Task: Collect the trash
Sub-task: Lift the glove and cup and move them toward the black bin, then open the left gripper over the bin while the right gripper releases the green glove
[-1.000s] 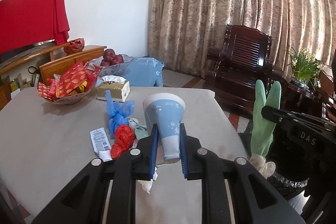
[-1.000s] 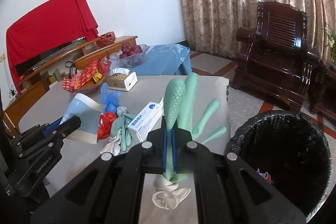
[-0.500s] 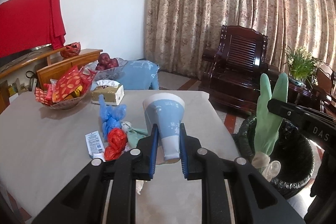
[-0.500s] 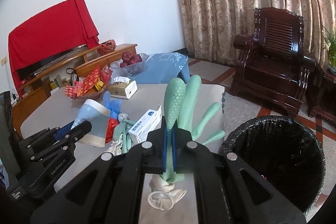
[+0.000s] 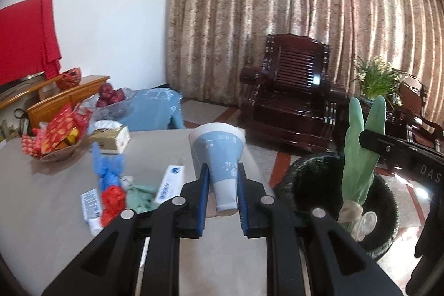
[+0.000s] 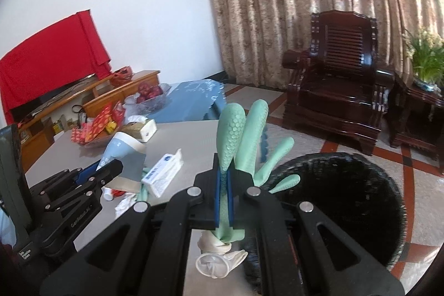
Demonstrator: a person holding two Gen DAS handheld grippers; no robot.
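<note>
Left gripper (image 5: 221, 194) is clamping a crushed blue-and-white paper cup (image 5: 219, 160), wide end forward, above the table edge (image 5: 55, 226); right gripper (image 6: 224, 185) is pinching a green rubber glove (image 6: 238, 135), fingers pointing up, beside the black-lined trash bin (image 6: 360, 201); white carton (image 6: 163, 174), blue bag (image 5: 106, 171) and red bag (image 5: 112, 200) are lying on the table

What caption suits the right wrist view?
Right gripper carries a green rubber glove toward the black trash bin beside the table.
</note>
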